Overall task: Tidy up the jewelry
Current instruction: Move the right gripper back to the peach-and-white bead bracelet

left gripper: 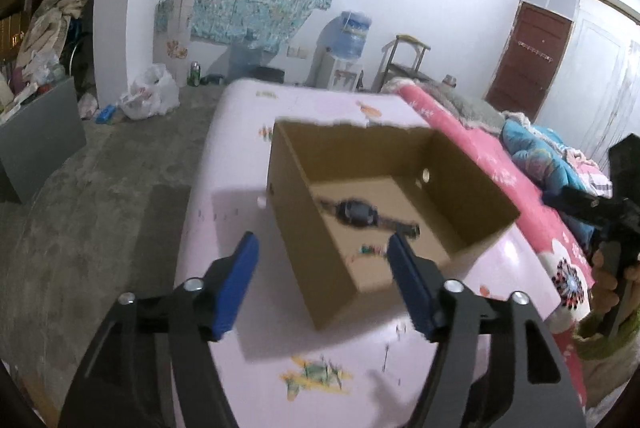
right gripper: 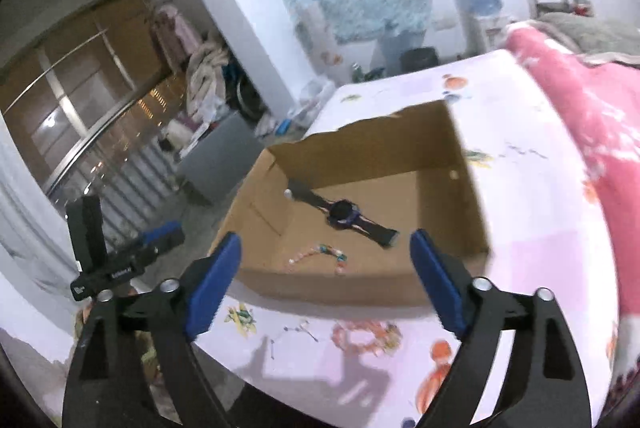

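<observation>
Watch (right gripper: 347, 215) and bead bracelet (right gripper: 320, 256) lie on the floor of the open box (right gripper: 332, 292), ahead of both grippers. Left gripper (left gripper: 322, 248) and right gripper (right gripper: 325, 248) both stand spread wide, nothing between their fingers.

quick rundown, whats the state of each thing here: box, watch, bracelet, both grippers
cardboard box: open-topped, upright on the pink table
watch: lying flat inside the box, strap stretched out
beaded bracelet: lying on the box floor, near the watch, apart from it
left hand-held gripper: open, nothing between its jaws
right hand-held gripper: open, nothing held
</observation>
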Demonstrator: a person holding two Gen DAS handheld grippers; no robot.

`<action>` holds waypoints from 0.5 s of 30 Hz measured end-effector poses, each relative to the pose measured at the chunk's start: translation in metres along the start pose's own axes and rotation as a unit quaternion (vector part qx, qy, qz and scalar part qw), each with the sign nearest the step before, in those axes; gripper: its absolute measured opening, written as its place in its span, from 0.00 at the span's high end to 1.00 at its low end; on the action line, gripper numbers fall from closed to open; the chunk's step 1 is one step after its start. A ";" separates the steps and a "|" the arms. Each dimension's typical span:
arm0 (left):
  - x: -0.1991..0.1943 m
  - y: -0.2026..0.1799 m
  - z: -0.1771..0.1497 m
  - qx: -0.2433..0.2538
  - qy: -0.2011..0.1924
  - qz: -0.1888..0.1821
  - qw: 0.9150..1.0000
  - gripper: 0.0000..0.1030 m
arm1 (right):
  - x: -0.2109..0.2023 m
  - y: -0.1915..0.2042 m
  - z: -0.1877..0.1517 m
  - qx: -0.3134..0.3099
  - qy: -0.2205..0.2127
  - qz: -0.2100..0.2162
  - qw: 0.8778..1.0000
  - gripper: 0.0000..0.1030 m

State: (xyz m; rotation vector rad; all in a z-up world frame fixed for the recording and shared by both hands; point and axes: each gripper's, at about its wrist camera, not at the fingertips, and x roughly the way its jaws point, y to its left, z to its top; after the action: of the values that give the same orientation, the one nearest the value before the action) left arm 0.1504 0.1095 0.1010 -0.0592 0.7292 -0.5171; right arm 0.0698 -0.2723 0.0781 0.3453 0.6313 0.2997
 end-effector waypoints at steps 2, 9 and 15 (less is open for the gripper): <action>0.005 -0.001 -0.017 -0.007 0.025 0.005 1.000 0.27 | -0.006 -0.004 -0.021 0.004 0.004 -0.014 1.000 0.16; 0.053 -0.031 -0.075 0.002 0.133 0.021 0.991 0.24 | 0.037 0.002 -0.098 -0.039 0.113 -0.130 0.984 0.16; 0.085 -0.065 -0.099 0.064 0.168 0.047 0.983 0.21 | 0.067 -0.002 -0.123 -0.048 0.143 -0.177 0.973 0.16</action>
State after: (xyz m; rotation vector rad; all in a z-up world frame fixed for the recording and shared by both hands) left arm 0.1117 0.0254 -0.0115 0.1855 1.0212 -0.4876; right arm 0.0454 -0.2218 -0.0496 0.0918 0.9433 0.0354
